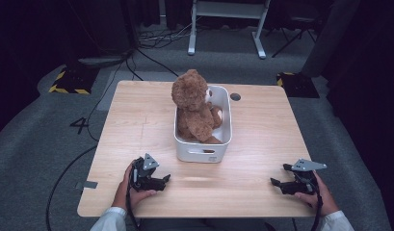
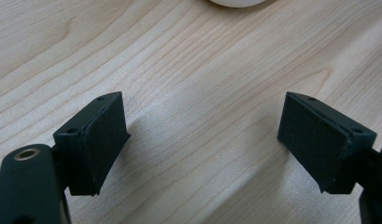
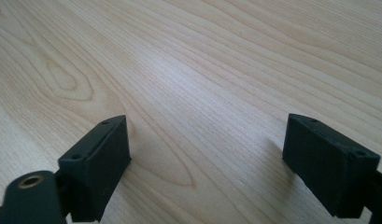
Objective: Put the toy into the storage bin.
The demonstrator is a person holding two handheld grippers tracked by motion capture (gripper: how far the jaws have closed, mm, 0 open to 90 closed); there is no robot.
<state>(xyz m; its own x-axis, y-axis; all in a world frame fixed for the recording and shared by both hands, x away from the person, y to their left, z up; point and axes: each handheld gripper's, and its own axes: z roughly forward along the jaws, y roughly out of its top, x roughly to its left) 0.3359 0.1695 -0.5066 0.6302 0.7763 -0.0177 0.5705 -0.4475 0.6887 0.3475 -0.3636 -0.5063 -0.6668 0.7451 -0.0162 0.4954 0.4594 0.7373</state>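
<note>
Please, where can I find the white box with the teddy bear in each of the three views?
High view: the white box stands in the middle of the table, beyond both hands.
Left gripper view: a curved white sliver of the box at the top edge.
Right gripper view: the camera faces table wood.
Shared landmark: the table's light wood grain.

My high view looks down and forward from above the near edge of the table [image 1: 262,139], taking in the whole top. My two gripper views sit low and close over the wood, each facing along its jaws; all three share that tabletop.
</note>
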